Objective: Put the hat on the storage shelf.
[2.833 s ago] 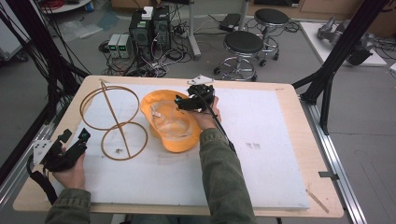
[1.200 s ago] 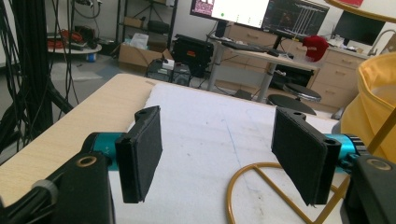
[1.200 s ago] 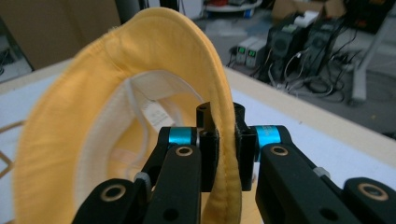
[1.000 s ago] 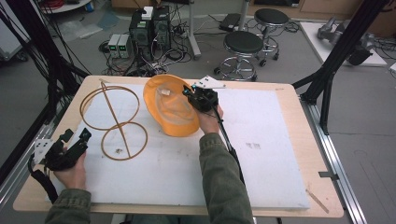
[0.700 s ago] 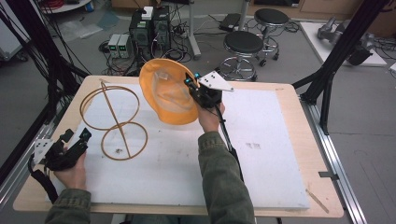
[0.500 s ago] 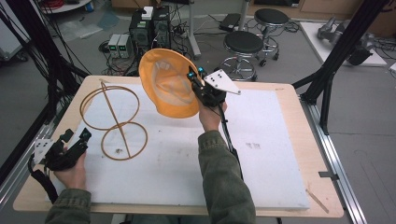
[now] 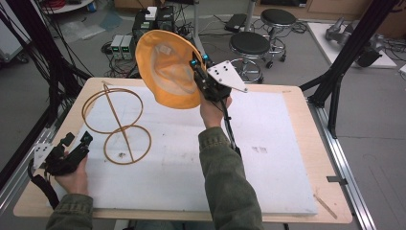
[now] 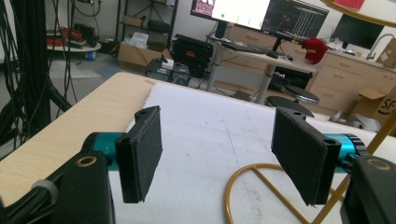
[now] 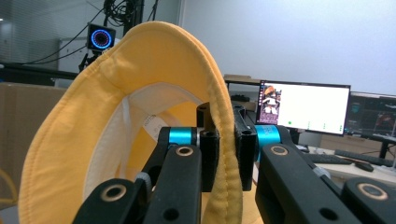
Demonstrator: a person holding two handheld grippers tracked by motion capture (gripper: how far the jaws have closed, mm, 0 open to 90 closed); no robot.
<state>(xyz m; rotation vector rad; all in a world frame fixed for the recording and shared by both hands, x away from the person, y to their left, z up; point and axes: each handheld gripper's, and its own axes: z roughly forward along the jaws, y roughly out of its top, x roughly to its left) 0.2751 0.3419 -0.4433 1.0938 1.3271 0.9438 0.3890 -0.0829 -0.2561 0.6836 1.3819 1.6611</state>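
White-topped table [image 7: 268, 158]: right gripper [image 7: 200, 79] pinches yellow hat [image 7: 163, 67] brim, raised above wire stand [image 7: 117, 124]; left gripper [image 7: 79, 146] jaws spread, beside stand.

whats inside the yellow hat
The yellow hat hangs open side toward the camera, its brim pinched by the right tongs. Inside shows a pale lining with a white label. The tongs' arms cover the lower part of the inside.

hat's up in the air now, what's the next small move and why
Probably carry the yellow hat left, over the wire stand. The right gripper is shut on its brim, holding it clear above the table, while the stand is bare and the left gripper rests open beside it.
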